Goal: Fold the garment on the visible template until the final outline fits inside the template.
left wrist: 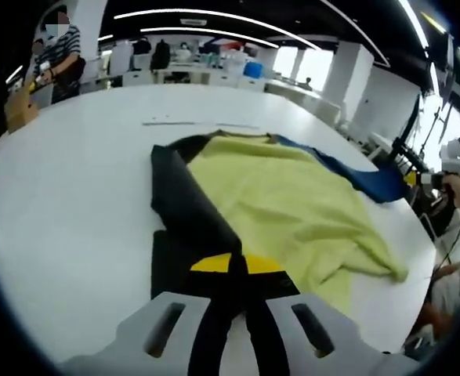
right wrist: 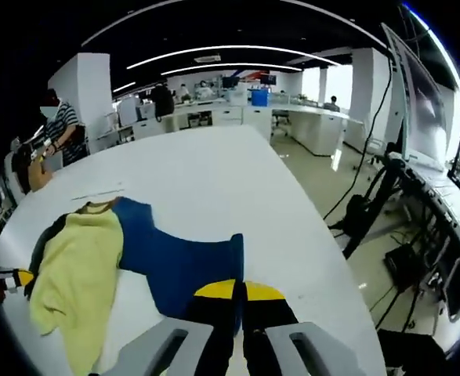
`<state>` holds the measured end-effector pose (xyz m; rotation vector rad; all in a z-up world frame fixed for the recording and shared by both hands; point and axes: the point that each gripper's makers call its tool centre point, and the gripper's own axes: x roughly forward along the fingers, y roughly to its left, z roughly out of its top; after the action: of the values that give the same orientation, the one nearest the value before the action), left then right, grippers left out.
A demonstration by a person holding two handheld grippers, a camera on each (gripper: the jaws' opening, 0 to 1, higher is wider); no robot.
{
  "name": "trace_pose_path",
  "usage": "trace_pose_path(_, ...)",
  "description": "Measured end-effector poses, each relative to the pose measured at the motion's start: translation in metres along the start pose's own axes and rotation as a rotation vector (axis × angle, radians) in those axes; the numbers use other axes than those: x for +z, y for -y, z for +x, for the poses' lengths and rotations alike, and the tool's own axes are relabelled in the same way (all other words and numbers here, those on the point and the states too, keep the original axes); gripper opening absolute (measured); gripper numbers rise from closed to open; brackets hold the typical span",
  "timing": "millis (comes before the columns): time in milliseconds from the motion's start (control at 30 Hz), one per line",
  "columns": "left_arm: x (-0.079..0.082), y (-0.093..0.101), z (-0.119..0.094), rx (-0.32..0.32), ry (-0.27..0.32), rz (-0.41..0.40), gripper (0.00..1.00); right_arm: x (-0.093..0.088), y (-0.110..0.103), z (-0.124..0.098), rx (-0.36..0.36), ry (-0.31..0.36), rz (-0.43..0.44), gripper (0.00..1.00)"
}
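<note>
1. A garment in yellow, with 1 black sleeve and 1 blue sleeve, lies spread on a large white table.
2. In the left gripper view, the yellow body lies rumpled across the middle of the table, and its hem reaches toward the table's near right edge.
3. The black sleeve runs from the collar down to the left gripper. Its end passes between the 2 jaws, which are pressed together on the black cloth.
4. The blue sleeve stretches away toward the table's right edge in that view.
5. In the right gripper view, the blue sleeve runs from the yellow body toward the right gripper. Its cuff end sits between the jaws, which pinch the blue cloth close to the table's near edge.
6. The left gripper shows small at the table's far left side in the right gripper view, touching the black sleeve.
7. A thin pale strip lies flat on the table beyond the collar, apart from the garment.
8. A person in a striped shirt stands past the table's far left corner.
9. Desks and ceiling lights fill the room behind.
</note>
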<state>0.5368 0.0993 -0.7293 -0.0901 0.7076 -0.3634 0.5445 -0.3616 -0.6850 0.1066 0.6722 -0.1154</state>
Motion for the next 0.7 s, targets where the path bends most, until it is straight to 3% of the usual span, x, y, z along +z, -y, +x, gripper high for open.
trace_pose_path(167,-0.005,0.007,0.005,-0.032,-0.015,0.027,0.04,-0.007,0.014,0.006,-0.03,-0.008,0.011,0.0)
trace_pose_path(267,-0.006,0.006,0.003,-0.023,-0.027,0.091,0.06,-0.01,0.021,0.007,-0.051,-0.019,0.01,0.0)
trace_pose_path(400,0.0,0.006,-0.005,-0.029,-0.001,0.126,0.15,-0.014,0.026,0.007,-0.069,-0.023,0.002,0.0)
trace_pose_path(533,0.007,-0.002,-0.016,-0.015,0.026,0.14,0.17,-0.016,0.031,0.009,-0.078,-0.03,-0.014,0.0)
trace_pose_path(700,0.016,-0.016,-0.031,0.031,0.059,0.144,0.22,-0.019,0.033,0.012,-0.072,-0.046,-0.09,0.0)
